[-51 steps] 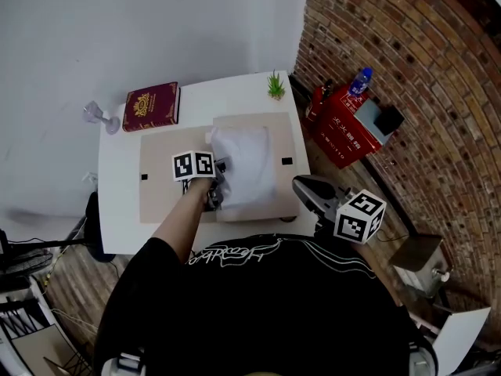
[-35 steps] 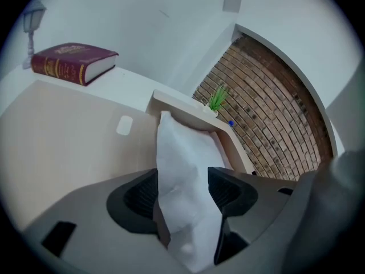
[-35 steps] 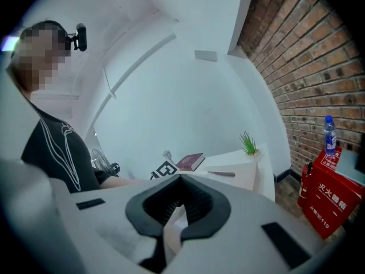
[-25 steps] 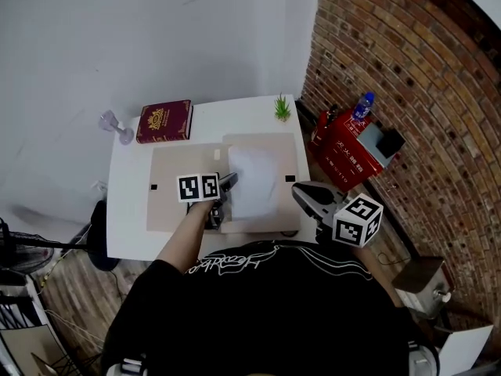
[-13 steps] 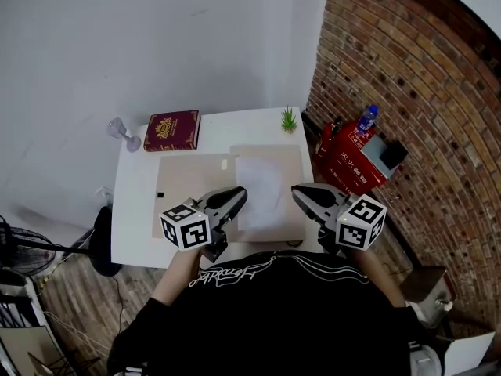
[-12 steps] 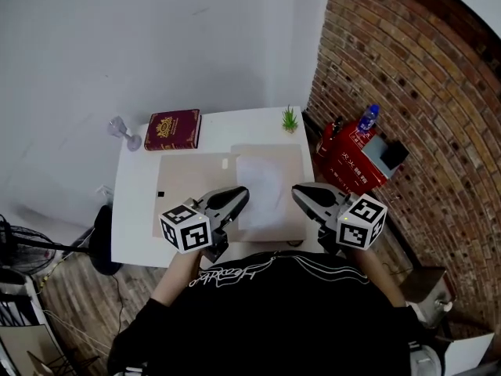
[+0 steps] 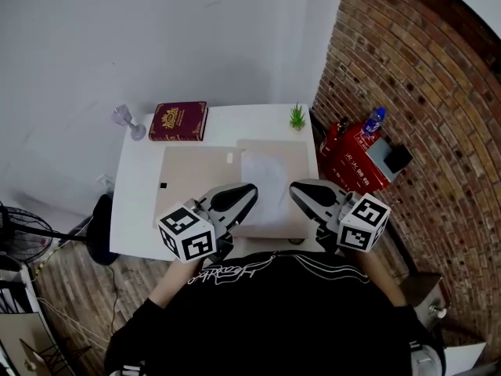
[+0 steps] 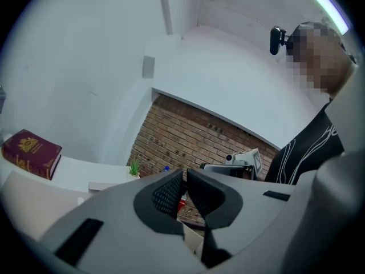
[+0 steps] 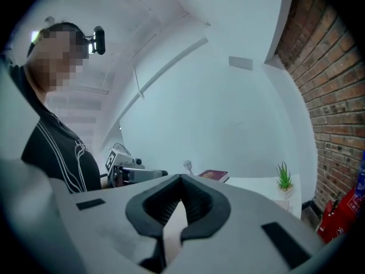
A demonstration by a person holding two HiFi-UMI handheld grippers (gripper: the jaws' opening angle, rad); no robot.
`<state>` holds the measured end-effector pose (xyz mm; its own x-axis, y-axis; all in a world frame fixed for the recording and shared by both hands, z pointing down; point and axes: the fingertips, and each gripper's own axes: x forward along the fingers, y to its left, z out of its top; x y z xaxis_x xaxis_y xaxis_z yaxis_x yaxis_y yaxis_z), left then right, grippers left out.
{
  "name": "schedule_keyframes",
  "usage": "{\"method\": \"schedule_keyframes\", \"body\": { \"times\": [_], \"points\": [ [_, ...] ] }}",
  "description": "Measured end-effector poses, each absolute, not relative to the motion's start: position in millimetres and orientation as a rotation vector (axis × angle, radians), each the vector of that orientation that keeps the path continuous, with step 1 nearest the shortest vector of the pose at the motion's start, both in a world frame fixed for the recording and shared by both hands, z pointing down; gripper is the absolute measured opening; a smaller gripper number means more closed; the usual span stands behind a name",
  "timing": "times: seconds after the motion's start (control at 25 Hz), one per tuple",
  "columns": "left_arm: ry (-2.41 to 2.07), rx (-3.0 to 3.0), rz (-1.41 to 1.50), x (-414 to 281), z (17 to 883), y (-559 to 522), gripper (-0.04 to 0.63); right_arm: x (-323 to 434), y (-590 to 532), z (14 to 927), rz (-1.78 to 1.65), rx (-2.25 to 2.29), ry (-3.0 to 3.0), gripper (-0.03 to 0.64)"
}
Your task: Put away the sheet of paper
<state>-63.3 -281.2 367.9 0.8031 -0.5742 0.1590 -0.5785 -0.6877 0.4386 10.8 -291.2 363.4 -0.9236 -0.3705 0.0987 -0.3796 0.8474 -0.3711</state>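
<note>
The white sheet of paper (image 7: 263, 180) lies flat on the right half of an open tan folder (image 7: 196, 178) on the white table (image 7: 139, 198). My left gripper (image 7: 252, 188) hovers over the table's near edge, just left of the sheet, its jaws shut with nothing between them. In its own view the left gripper (image 8: 185, 173) points level across the table toward the brick wall. My right gripper (image 7: 293, 188) hangs beside the sheet's right side, also shut and empty. The right gripper (image 9: 181, 177) faces the left one (image 9: 128, 167) in its own view.
A dark red book (image 7: 179, 121), a small glass (image 7: 125, 118) and a little potted plant (image 7: 297, 117) stand along the table's far edge. A red box (image 7: 354, 157) with a blue bottle (image 7: 374, 120) sits on the floor by the brick wall at the right.
My left gripper has pulled back from the sheet's left edge on the folder toward my body, lifted, and gone from open to shut. The right gripper has stayed near the table's front right.
</note>
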Motion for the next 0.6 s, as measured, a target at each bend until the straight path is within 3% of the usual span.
{"method": "schedule_keyframes", "body": {
  "times": [0.6],
  "points": [
    [-0.92, 2.422, 0.007, -83.7, 388.2, -290.1, 0.048, -2.2, -298.0, 388.4, 0.685, 0.569, -2.954, 0.0]
  ]
}}
